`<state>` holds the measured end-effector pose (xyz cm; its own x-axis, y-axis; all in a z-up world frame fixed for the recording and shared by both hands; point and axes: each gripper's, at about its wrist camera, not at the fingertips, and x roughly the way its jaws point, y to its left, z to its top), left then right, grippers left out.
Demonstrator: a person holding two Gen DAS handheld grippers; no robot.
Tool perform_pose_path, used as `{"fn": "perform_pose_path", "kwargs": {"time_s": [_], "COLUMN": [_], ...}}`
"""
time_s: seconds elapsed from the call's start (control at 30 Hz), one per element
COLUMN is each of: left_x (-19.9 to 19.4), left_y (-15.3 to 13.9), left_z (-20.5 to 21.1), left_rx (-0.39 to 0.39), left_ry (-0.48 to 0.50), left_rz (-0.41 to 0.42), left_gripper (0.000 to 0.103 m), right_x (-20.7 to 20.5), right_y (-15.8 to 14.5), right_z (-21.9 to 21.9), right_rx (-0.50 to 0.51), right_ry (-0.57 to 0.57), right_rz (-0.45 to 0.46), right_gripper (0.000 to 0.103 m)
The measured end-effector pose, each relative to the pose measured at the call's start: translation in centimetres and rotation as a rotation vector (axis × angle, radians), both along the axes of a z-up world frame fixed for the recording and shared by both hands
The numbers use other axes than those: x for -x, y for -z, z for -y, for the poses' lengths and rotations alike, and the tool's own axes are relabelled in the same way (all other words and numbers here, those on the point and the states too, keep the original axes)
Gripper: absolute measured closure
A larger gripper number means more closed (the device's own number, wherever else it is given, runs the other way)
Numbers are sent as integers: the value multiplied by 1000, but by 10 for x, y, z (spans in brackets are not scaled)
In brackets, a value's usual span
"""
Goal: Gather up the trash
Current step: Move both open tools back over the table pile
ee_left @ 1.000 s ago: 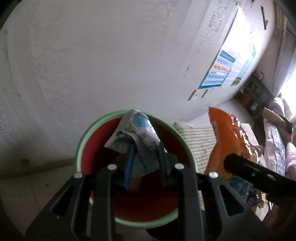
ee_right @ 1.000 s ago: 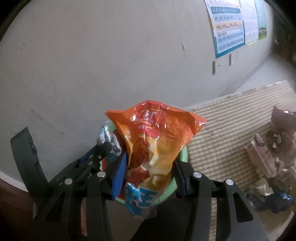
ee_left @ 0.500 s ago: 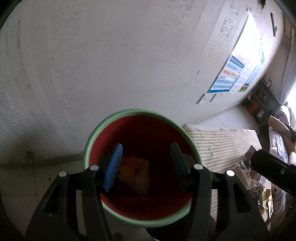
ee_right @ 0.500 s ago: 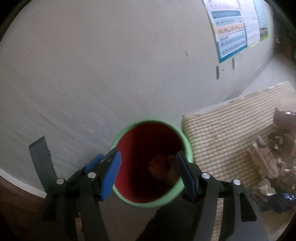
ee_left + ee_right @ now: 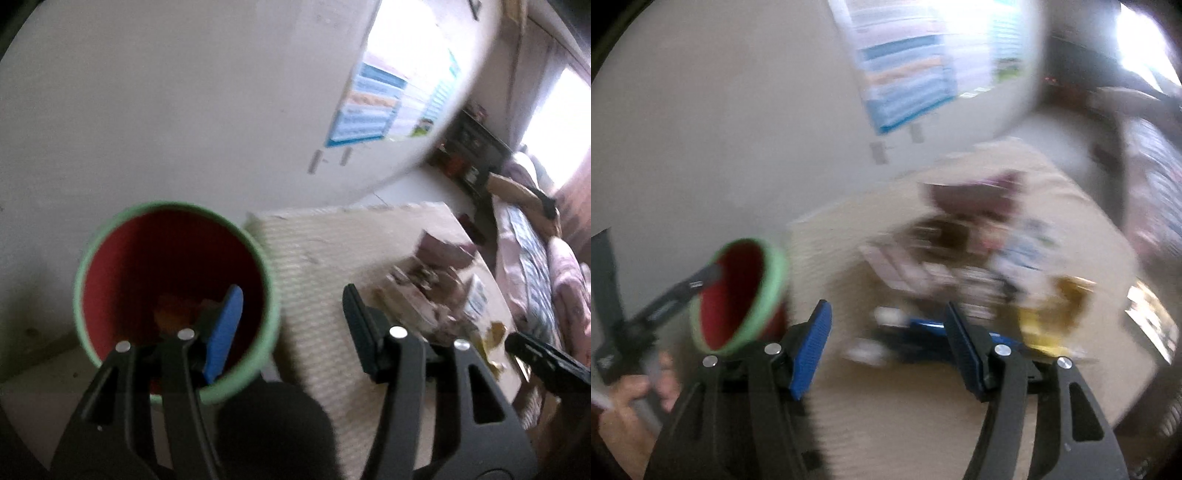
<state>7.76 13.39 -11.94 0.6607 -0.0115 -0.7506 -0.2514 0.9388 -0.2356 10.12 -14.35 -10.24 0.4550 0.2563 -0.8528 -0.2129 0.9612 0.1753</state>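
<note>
Both pairs of fingers spread, empty: left gripper (image 5: pixel 291 325) over the green-rimmed red plastic bin (image 5: pixel 269 280), orange wrapper (image 5: pixel 173 314) inside; right gripper (image 5: pixel 886 350) faced the blurred litter pile (image 5: pixel 960 266) on the striped beige desk (image 5: pixel 923 424). Best next: pick one edge piece, descend straight. Motion blur hid individual items.

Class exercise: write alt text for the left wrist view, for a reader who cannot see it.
An open, empty claw hangs between a green-rimmed red bin with orange trash inside and a striped mat strewn with blurred wrappers, by a pale wall.
</note>
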Motion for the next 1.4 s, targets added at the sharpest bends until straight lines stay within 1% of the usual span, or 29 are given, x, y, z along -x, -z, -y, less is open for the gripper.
{"fn": "perform_pose_path", "kwargs": {"time_s": [0.07,0.2,0.27,0.37,0.47,0.53,0.67,0.77,0.87,0.9,0.97,1.0,1.1,1.17,1.27,1.37,1.4], "left_x": [-5,-13,-15,-15,-15,-14,-11,-10,-9,-10,-11,-11,-12,-11,-10,-10,-10], "left_y": [6,19,22,25,26,25,26,27,26,26,28,28,31,32,33,34,34], "left_z": [19,56,76,99,116,123,129,129,129,129,126,125,121,120,116,110,109], "left_rx": [4,4,-2,-15,-23,-34,-44,-40,-40,-41,-36,-30,-17,-14,-8,2,2], "left_ry": [36,102,146,207,244,261,275,278,278,278,271,266,258,259,254,243,241], "left_rz": [-22,-80,-97,-115,-128,-129,-141,-151,-150,-151,-153,-154,-163,-163,-160,-162,-162], "left_gripper": [49,49,49,49,49,49,49,49,49,49,49,49,49,49,49,49,49], "right_x": [-7,-20,-29,-40,-49,-54,-64,-68,-67,-63,-57,-51,-42,-39,-35,-33,-32], "right_y": [9,33,45,59,73,77,84,88,81,72,63,59,67,83,101,107,107], "right_z": [36,83,100,118,130,135,151,156,154,149,139,130,115,112,112,113,113], "right_rx": [42,90,73,88,95,99,43,16,32,65,93,111,153,155,147,150,138], "right_ry": [87,195,247,316,341,364,398,405,409,386,344,291,209,187,179,174,172], "right_rz": [-25,-71,-96,-127,-170,-172,-176,-208,-215,-207,-189,-191,-228,-287,-353,-367,-369], "right_gripper": [40,40,40,40,40,40,40,41,41,41,41,40,40,41,44,47,52]}}
